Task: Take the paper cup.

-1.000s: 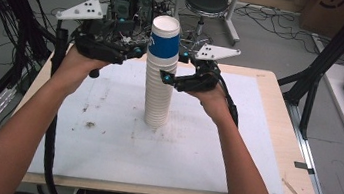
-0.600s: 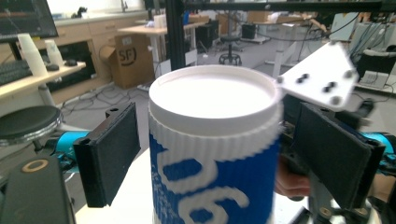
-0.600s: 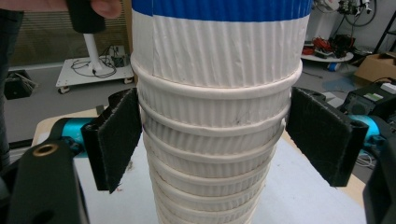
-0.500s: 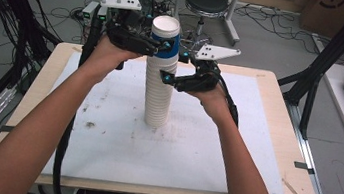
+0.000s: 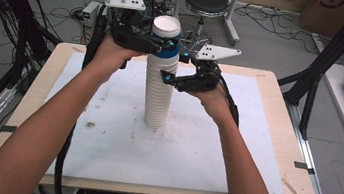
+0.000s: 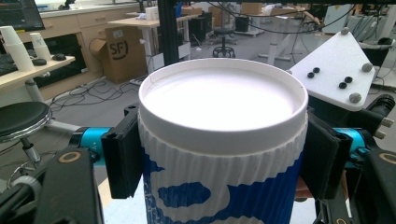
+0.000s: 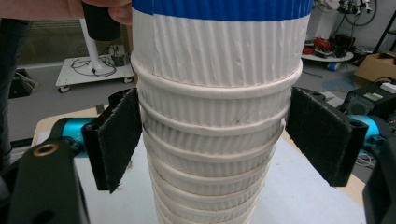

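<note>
A tall stack of ribbed white paper cups stands upright on the white board. Its top cup is white with blue print. My left gripper reaches in from the left at the top of the stack. Its jaws have just been closing, and in the left gripper view the pads press both sides of the top cup under its rim. My right gripper comes from the right, lower down. In the right gripper view its pads sit against the rims of the stack, below the blue-banded cup.
The board lies on a wooden table with bare margins around the stack. Black frame posts rise at the right and left. A round stool, equipment and cables sit on the floor beyond the far edge.
My left gripper moved up and toward the stack's top, then closed its wide-open jaws on the top cup. The right gripper and the stack stayed where they were.
</note>
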Motion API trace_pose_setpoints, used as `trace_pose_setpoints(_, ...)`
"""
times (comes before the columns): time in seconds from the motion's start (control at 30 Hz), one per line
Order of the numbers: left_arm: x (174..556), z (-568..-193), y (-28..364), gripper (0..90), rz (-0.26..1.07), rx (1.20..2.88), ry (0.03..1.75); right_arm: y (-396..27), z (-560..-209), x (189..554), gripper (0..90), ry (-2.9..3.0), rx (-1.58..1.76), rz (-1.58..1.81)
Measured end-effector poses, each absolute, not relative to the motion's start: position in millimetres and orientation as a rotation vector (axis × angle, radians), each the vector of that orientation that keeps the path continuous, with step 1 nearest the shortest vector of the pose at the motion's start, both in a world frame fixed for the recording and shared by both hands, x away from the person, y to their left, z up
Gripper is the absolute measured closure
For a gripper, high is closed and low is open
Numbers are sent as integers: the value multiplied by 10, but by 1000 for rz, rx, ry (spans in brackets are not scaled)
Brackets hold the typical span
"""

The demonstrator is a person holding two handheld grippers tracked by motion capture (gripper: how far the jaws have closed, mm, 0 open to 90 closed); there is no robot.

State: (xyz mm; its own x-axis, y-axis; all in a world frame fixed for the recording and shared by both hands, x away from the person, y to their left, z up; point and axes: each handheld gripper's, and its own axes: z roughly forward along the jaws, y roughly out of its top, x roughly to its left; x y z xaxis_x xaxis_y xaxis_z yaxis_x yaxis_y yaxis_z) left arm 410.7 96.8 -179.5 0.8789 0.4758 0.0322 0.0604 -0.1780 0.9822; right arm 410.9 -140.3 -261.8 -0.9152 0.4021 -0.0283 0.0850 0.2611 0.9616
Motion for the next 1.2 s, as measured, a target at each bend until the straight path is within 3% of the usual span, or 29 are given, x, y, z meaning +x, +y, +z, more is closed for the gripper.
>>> trace_pose_setpoints(0.2,4096,-1758,974,280,390,1679,407,-1410,-2618,4109,196,2272,444,1703)
trace_pose_setpoints(0.67,3910,-1255,1143,290,448,1552,400,-1419,-2616,4079,190,2268,472,1674)
trace_pose_setpoints(0.93,3750,-1185,1453,290,459,1502,397,-1691,-2599,3964,191,2274,482,1619)
trace_pose_setpoints(1.2,3544,-1363,1833,290,489,1505,429,-2096,-2720,3809,191,2278,551,1541)
